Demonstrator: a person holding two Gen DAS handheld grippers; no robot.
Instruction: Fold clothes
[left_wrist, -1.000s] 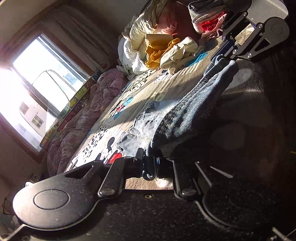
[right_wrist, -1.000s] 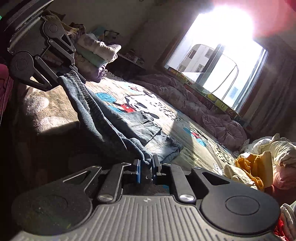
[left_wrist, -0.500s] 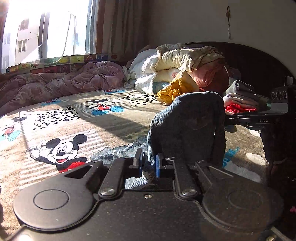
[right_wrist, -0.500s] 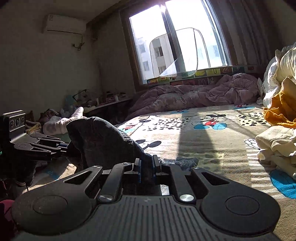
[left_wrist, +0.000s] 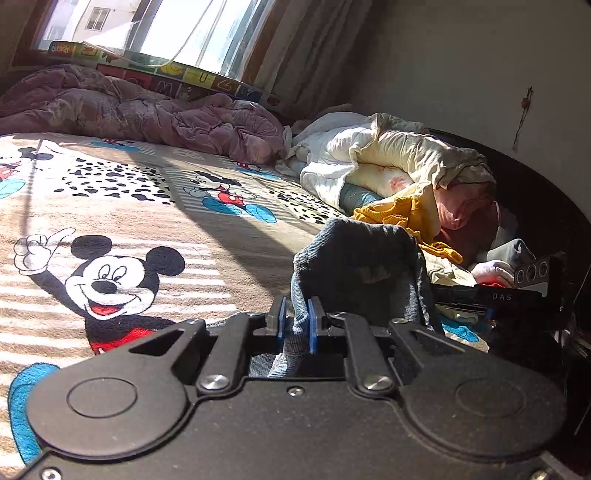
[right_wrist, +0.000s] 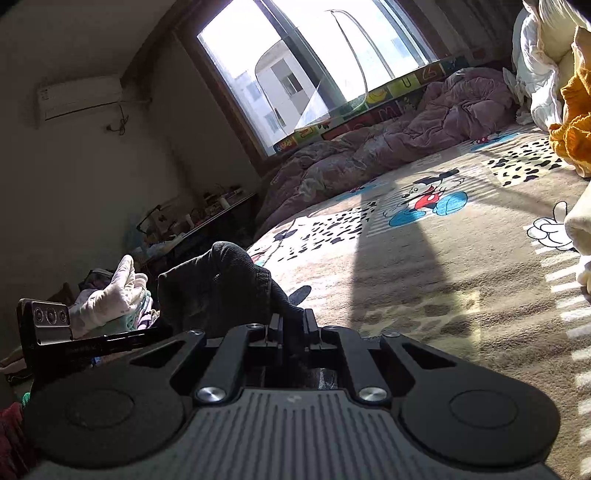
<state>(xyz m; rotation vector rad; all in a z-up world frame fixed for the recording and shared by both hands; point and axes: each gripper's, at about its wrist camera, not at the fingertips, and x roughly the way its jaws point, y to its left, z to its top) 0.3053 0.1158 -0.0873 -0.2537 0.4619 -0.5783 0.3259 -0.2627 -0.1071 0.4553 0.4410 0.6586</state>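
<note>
Pinching denim jeans (left_wrist: 364, 269) at both ends: left gripper (left_wrist: 295, 319) and right gripper (right_wrist: 293, 326) each clamp a bunched edge, cloth humped between them above the Mickey blanket (left_wrist: 155, 221); risks: thick fold slipping from either pinch, uneven fold, hem snagging the yellow garment (left_wrist: 402, 214) nearby.

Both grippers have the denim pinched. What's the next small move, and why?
Probably lower both together and lay the held edge down on the cartoon-mouse print blanket. The left gripper and right gripper are each clamped on the blue denim garment, which humps up between them, close together, so the fold looks brought over but not yet set flat.
</note>
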